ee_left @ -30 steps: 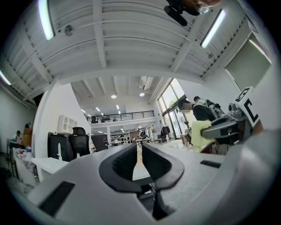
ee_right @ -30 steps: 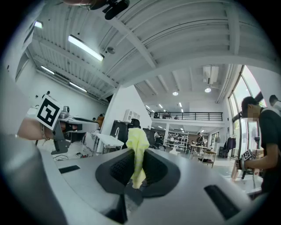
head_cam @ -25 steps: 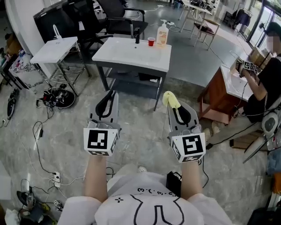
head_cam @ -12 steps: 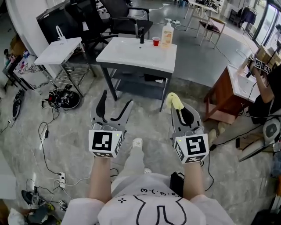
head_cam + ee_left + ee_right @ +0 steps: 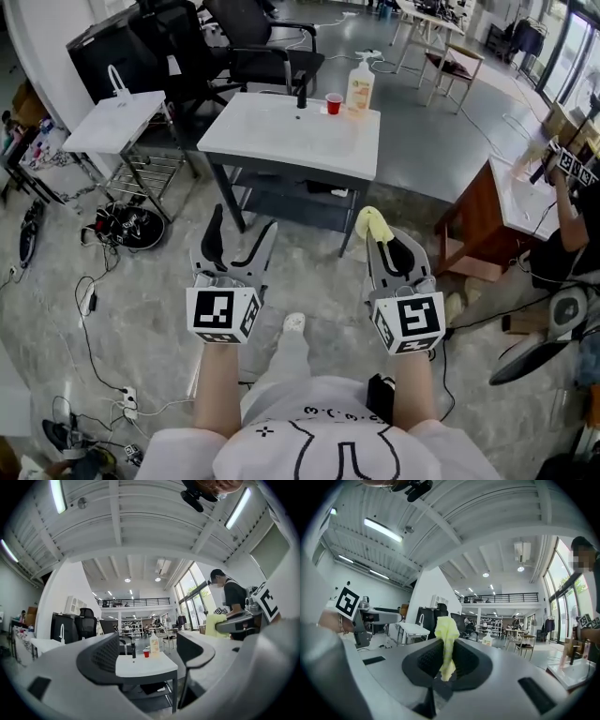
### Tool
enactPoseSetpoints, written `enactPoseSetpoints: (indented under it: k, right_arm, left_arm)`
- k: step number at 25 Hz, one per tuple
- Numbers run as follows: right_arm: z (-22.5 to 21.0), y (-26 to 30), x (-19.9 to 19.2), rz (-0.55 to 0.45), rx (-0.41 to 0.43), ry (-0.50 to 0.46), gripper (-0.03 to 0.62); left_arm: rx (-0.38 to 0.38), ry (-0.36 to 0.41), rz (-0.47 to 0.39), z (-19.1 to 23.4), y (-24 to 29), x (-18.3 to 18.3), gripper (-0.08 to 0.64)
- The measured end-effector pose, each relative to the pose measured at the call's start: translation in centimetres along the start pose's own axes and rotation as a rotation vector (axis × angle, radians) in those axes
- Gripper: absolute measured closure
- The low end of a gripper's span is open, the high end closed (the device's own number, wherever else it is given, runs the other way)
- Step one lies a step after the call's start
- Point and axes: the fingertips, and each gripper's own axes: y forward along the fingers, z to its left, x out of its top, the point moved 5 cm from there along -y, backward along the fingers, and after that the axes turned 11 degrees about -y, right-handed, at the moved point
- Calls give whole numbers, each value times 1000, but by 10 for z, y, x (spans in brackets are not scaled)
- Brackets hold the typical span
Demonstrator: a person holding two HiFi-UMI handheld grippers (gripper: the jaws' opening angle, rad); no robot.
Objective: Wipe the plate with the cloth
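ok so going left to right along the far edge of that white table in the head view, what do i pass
black faucet → red cup → soap bottle

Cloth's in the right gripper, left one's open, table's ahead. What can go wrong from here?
1. The cloth is pinched as a thin strip in the right gripper, with a loose bunch past the tips. It may slip out under wiping pressure.
2. No plate shows on the table, and the open left gripper reaching across could knock the red cup or bottle.
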Motion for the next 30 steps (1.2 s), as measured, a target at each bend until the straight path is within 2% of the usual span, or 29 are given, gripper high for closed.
enactPoseSetpoints:
  k: [12, 18, 30]
  right_arm:
    - [-28, 169, -18, 39, 25, -4, 541]
    - [-39, 243, -19, 46, 14, -19, 541]
    - [-54, 317, -25, 65, -26, -17, 541]
  left_arm:
    - [39, -65, 15, 108, 125, -23, 187]
    - [22, -76, 13, 156, 186, -25, 187]
    - [-43, -51, 13, 194, 256, -26, 187]
